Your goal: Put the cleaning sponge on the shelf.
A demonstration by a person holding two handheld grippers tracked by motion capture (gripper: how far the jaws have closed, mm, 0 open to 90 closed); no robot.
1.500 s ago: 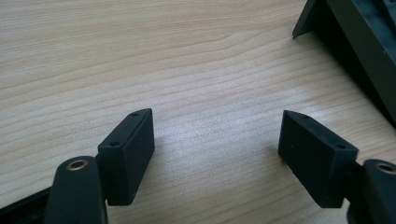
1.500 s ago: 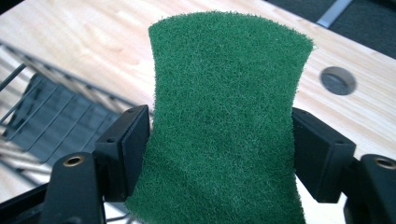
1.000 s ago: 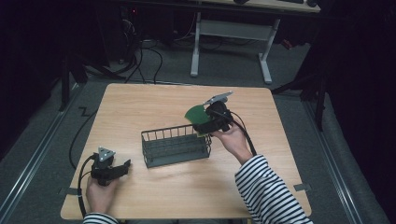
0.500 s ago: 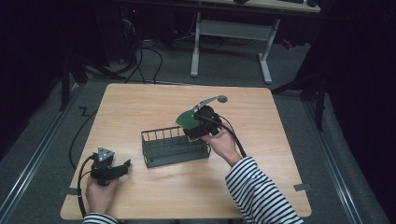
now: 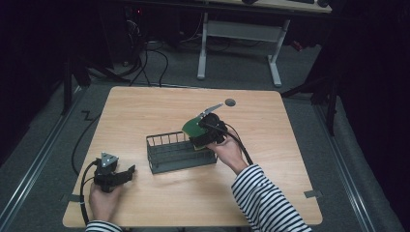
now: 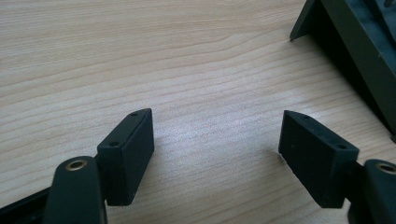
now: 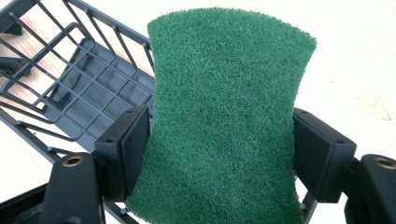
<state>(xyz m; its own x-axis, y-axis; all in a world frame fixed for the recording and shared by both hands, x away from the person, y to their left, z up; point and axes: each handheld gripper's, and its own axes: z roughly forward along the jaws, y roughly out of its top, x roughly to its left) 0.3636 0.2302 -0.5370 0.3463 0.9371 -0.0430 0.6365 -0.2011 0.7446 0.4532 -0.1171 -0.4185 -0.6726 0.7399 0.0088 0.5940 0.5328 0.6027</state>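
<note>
Right tongs (image 5: pixel 200 136): closed on the green scouring sponge (image 5: pixel 193 128), one jaw pressing each long edge so that the sponge pinches in at the waist; in the right gripper view the right tongs (image 7: pixel 219 149) hold the sponge (image 7: pixel 229 107) with its green face toward the camera.
Sponge: held above the right end of the wire basket (image 5: pixel 164 155), tilted, its lower edge at the basket's rim; whether it touches the rim cannot be told.
Basket: a dark, oblong wire rack with a grid floor, standing about the middle of the wooden surface (image 5: pixel 270 145), its long side running left to right; the right gripper view shows the basket (image 7: pixel 79 93) below and left of the sponge.
Left tongs (image 5: pixel 126 172): wide open and holding nothing, resting low at the near left of the surface, left of the basket and apart from it; in the left gripper view the left tongs (image 6: pixel 217 144) frame bare wood, with the basket's corner (image 6: pixel 355 51) at the far right.
Person: striped sleeve (image 5: pixel 266 200) on the right arm, coming in from the near edge.
</note>
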